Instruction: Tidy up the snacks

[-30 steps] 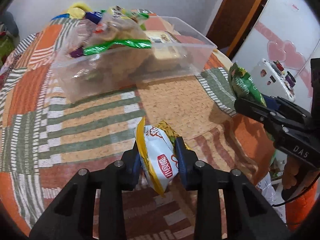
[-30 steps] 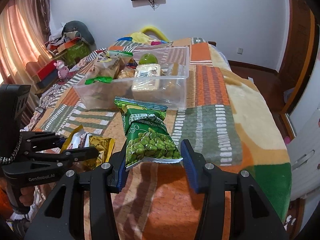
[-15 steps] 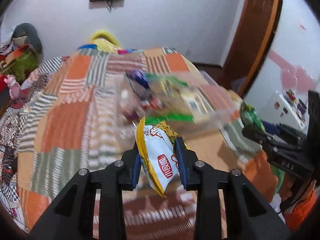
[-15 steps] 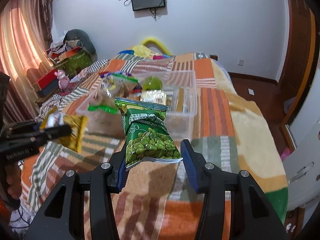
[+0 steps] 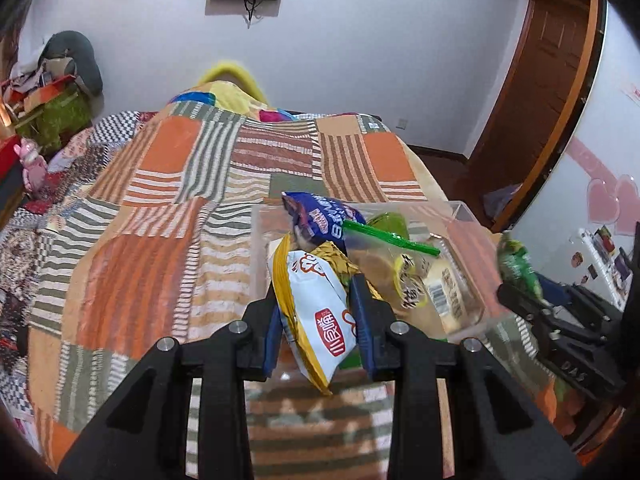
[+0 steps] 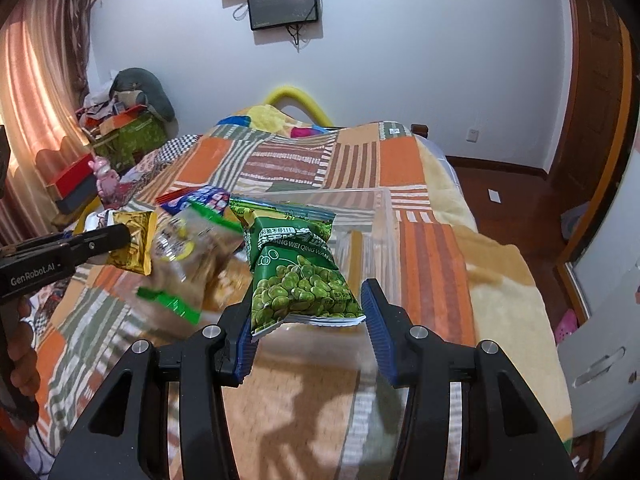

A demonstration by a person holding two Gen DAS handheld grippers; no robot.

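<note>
Apparently open quilt [image 5: 152,264] beside bin [image 5: 460,216].

Snacks lifted over a clear bin

A white-and-yellow packet [image 5: 320,312] stands on edge at 6 o'clock of the bin [image 5: 464,216]; a green pea bag [image 6: 296,276] hangs upright; the bin holds a blue packet [image 5: 320,220] and a zip bag [image 5: 384,264].

Soft, even daylight fills the room; it seems to enter through the pink curtain [image 6: 38,92], which glows on the side away from the bed [image 6: 400,184]; faint finger-shaped shadows fall on the bed's blanket below the right gripper [image 6: 306,314]; motion blur smears the clear snack box [image 5: 460,280] and nearer blanket stripes; fisheye bending curves the door frame [image 5: 560,100]; black vignette rims both views.
</note>
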